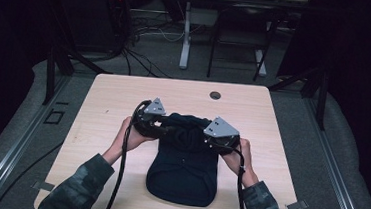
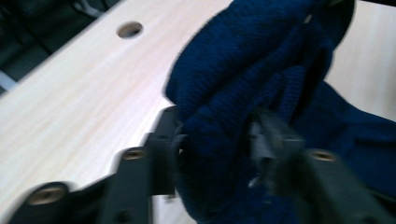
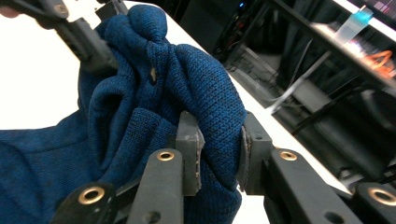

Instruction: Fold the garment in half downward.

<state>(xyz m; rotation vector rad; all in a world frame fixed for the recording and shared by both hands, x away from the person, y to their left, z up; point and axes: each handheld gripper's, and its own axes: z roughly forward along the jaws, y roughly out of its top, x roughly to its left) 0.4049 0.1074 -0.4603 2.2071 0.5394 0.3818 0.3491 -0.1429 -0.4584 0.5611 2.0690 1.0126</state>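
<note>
A dark blue knitted garment [image 1: 183, 172] lies on the light wooden table [image 1: 114, 96], its near part flat and its far end bunched up. My left gripper [image 1: 164, 129] is shut on the left side of that bunch; in the left gripper view the knit [image 2: 243, 70] fills the gap between the jaws of the left gripper [image 2: 215, 137]. My right gripper [image 1: 209, 139] is shut on the right side of the bunch, and the right gripper view shows a thick fold of garment [image 3: 140, 93] pinched in the right gripper [image 3: 218, 149]. There the left gripper [image 3: 88, 42] holds the fabric farther off.
A round cable hole [image 1: 215, 95] sits near the table's far edge, behind the grippers. Small metal brackets [image 1: 44, 185] mark the front corners. Beyond the table stand desk legs [image 1: 186, 34] and loose cables on the floor. Bare tabletop lies left and right of the garment.
</note>
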